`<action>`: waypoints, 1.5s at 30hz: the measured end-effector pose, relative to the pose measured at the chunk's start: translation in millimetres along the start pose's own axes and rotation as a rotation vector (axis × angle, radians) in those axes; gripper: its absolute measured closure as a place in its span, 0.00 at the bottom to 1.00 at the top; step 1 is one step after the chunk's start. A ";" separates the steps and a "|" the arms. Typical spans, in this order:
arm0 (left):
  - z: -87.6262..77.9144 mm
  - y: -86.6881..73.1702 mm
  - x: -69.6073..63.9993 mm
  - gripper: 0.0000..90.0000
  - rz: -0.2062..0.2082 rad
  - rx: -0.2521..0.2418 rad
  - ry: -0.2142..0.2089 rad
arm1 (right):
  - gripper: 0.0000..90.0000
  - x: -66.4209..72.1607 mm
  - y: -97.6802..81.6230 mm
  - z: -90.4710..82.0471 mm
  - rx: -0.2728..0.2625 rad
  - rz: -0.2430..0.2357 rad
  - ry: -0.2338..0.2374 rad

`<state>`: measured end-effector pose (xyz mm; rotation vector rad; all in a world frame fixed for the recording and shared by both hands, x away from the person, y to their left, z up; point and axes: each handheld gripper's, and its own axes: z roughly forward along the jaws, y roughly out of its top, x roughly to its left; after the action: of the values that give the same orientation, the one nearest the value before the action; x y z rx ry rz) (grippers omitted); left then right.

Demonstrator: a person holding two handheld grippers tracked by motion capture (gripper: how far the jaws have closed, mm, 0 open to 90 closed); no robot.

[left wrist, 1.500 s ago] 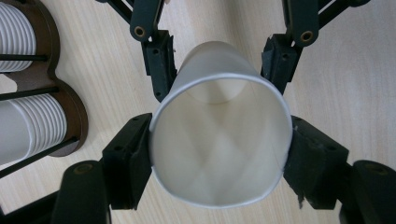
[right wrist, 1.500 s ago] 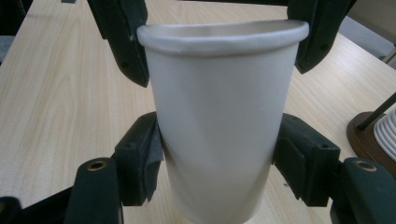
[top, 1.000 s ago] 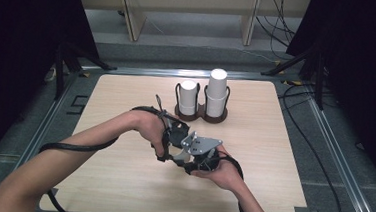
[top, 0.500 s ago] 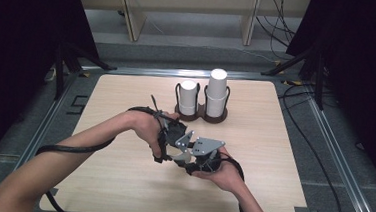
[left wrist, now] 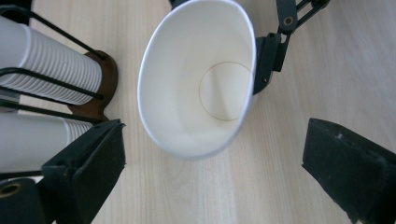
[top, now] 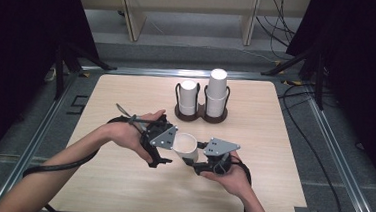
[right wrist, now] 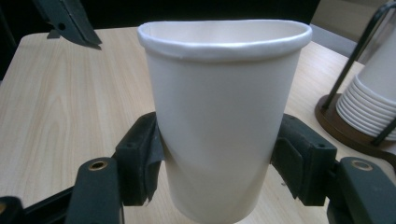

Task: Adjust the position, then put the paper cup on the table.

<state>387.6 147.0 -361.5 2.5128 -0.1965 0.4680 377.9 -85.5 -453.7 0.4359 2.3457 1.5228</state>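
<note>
A white cup (top: 186,147) is clamped by its sides in the right gripper (right wrist: 219,163), near the table's (top: 127,86) middle. The left gripper (left wrist: 210,172) is held open just left of it. Stacked cups (top: 217,90) are racked farther off.

My jaws are black, their top plates grey; the paper cup (right wrist: 224,116) between them is plain white; the stacked cups (top: 217,90) are white on a dark brown holder (top: 200,114); the table (top: 120,181) is pale wood-grain.
</note>
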 end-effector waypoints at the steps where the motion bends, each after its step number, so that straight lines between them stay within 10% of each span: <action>1: -0.6 -4.6 -2.2 0.06 -0.022 -0.026 0.022 | 0.41 0.6 -1.5 -1.8 0.002 0.026 0.000; 14: 0.8 -58.1 -33.9 0.05 -0.371 -0.383 0.249 | 0.41 -5.1 -13.9 -24.4 -0.076 0.085 -0.044; 28: 11.8 -119.2 -69.1 0.03 -0.766 -0.572 0.564 | 0.41 -4.5 -20.2 -54.1 -0.141 0.131 -0.107; 45: 18.8 -136.0 -88.0 0.03 -0.834 -0.527 0.632 | 0.40 -6.6 -28.8 -55.1 -0.139 0.170 -0.038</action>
<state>343.7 252.2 -478.0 1.6226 0.8242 0.6962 358.6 -144.8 -458.2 0.6369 2.2040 1.7246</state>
